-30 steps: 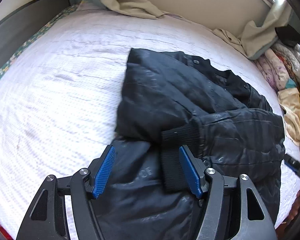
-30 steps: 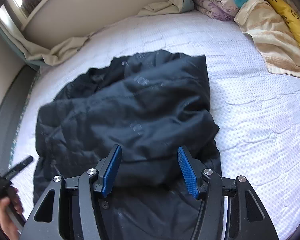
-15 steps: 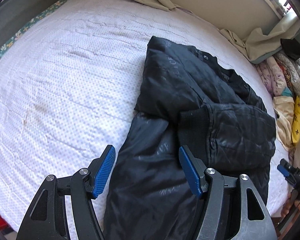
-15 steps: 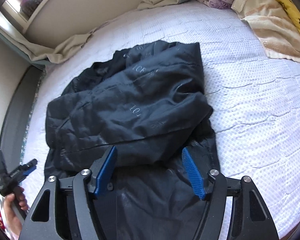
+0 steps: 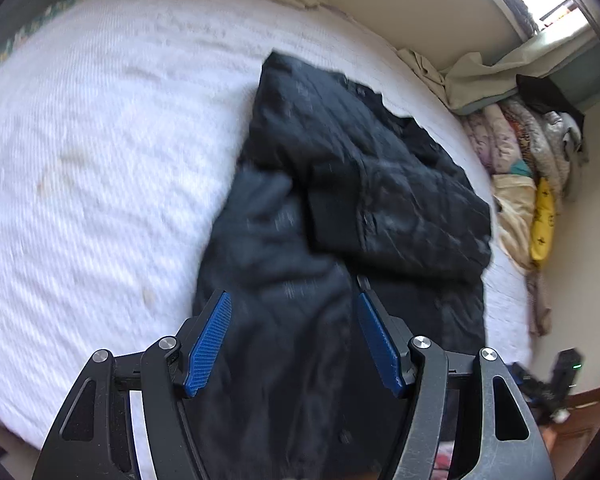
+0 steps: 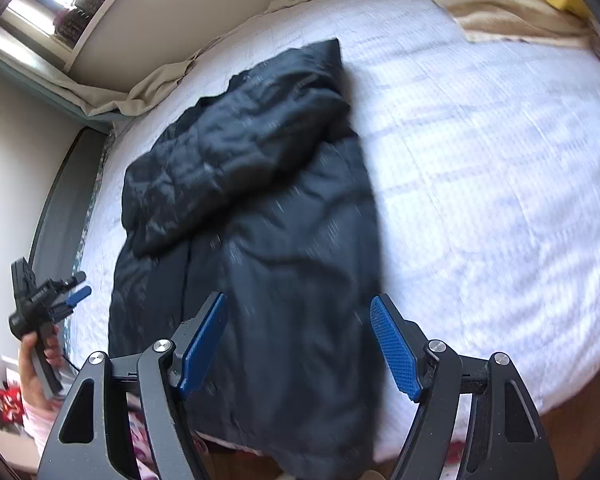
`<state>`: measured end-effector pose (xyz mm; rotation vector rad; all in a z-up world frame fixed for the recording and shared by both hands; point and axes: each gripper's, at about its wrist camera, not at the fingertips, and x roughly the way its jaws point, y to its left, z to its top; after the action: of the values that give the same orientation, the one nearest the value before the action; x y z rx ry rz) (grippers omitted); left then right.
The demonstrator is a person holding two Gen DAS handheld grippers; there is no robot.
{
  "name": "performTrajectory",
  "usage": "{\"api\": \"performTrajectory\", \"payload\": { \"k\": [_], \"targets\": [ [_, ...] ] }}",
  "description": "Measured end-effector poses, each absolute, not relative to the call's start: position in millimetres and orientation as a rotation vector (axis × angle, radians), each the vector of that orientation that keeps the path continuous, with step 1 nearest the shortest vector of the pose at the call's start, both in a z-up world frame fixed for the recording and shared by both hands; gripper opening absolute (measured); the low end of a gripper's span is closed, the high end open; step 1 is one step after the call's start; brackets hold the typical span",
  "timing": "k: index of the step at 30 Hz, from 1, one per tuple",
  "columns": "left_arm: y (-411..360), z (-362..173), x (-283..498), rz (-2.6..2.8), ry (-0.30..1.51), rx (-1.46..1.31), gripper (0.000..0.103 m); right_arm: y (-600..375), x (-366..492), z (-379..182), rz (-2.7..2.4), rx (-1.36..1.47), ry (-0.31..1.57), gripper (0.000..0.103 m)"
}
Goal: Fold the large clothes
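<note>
A large black puffer jacket (image 5: 340, 208) lies on the white bed (image 5: 100, 140) with both sleeves folded across its body; its hem hangs over the near bed edge. It also shows in the right wrist view (image 6: 260, 220). My left gripper (image 5: 294, 340) is open and empty, held above the jacket's lower part. My right gripper (image 6: 300, 344) is open and empty above the jacket's hem. The left gripper also shows in the right wrist view (image 6: 60, 296), off the bed's left side. Both views are motion-blurred.
A beige sheet (image 5: 460, 76) is bunched along the wall at the back. A pile of folded quilts and a yellow cloth (image 5: 540, 208) sit at the bed's right side. A cream blanket (image 6: 508, 12) lies at the bed's far right corner.
Both grippers have pulled back and up from the jacket, toward the near bed edge. More of the bed and the hem over the edge now shows. Both stay open.
</note>
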<state>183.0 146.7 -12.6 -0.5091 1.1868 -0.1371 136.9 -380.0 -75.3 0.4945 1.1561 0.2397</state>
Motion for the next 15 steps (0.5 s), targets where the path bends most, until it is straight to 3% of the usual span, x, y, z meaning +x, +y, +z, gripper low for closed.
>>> {"api": "performTrajectory", "payload": {
  "k": [15],
  "targets": [
    [164.5, -76.1, 97.5, -0.074, 1.278, -0.591, 0.072, -405.5, 80.9, -126.3, 0.344, 0.66, 1.245, 0.073]
  ]
}}
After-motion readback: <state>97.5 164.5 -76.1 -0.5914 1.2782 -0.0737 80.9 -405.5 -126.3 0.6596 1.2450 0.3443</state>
